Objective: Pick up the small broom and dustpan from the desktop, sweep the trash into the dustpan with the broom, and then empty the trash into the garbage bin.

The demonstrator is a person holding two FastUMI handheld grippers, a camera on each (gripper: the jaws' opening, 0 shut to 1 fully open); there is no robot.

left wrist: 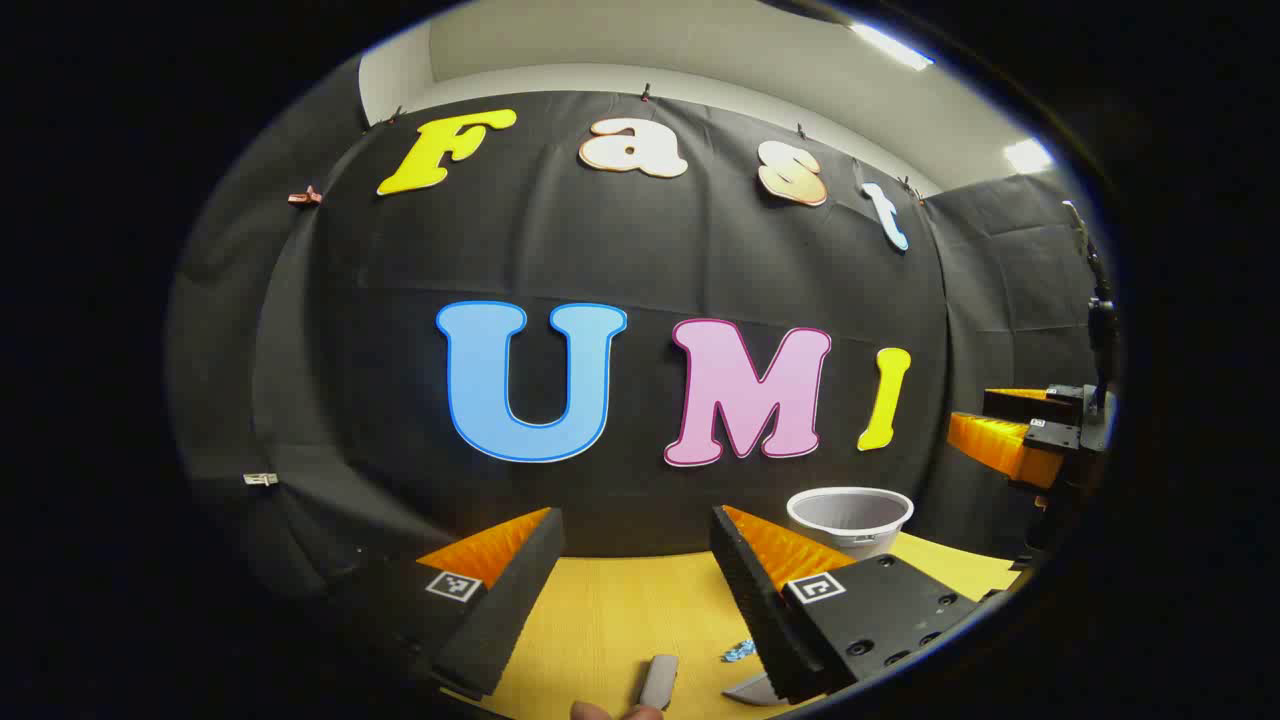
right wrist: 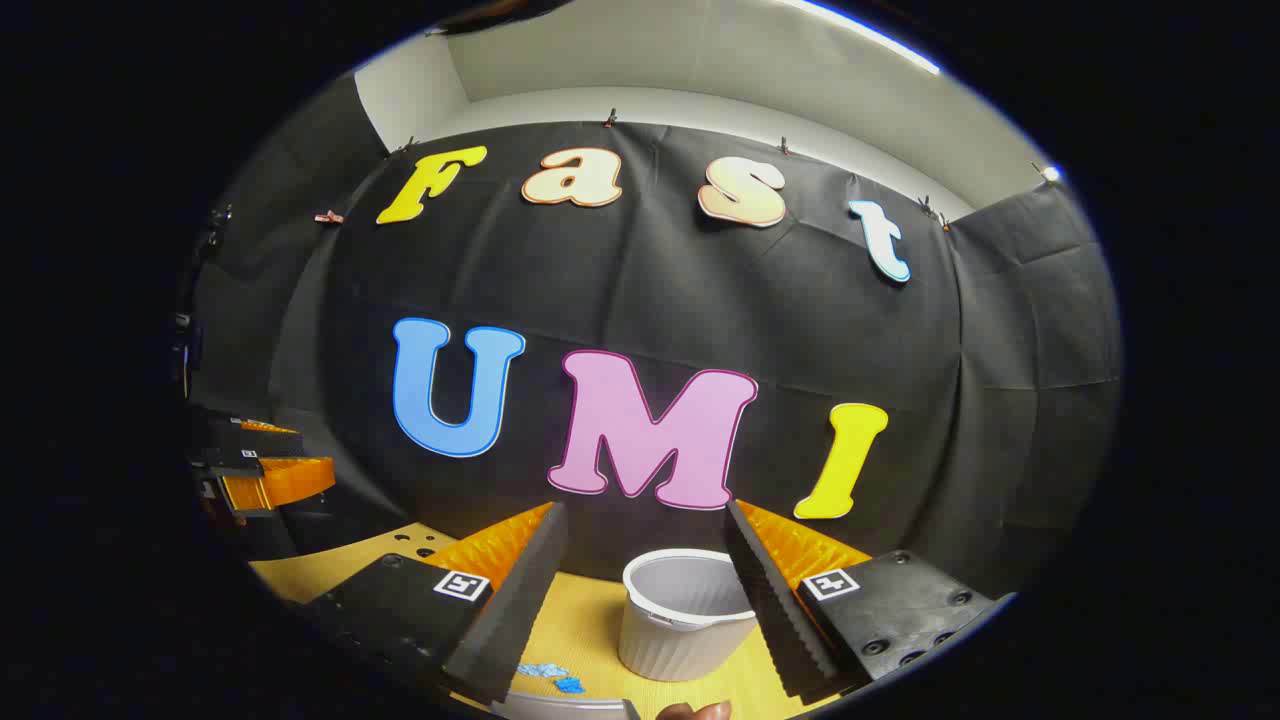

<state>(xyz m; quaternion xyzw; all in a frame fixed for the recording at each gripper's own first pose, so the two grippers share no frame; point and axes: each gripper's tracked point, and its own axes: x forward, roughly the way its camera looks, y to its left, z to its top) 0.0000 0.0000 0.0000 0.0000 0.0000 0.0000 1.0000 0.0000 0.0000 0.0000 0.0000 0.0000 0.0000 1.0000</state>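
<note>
Grey broom handle [left wrist: 658, 682] lies on the desktop [left wrist: 610, 620] below the left gripper [left wrist: 632, 600], dustpan edge [right wrist: 565, 708] beneath the right gripper [right wrist: 640, 610]; both grippers gape, empty; descend squarely before clamping.

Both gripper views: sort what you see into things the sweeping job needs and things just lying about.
For the job:
- white ribbed garbage bin
- blue trash scraps on the yellow desktop
- grey handle, broom or dustpan, cannot tell which
- left gripper, open
- right gripper, open

Lying about:
- fingertips at the bottom edge
</note>
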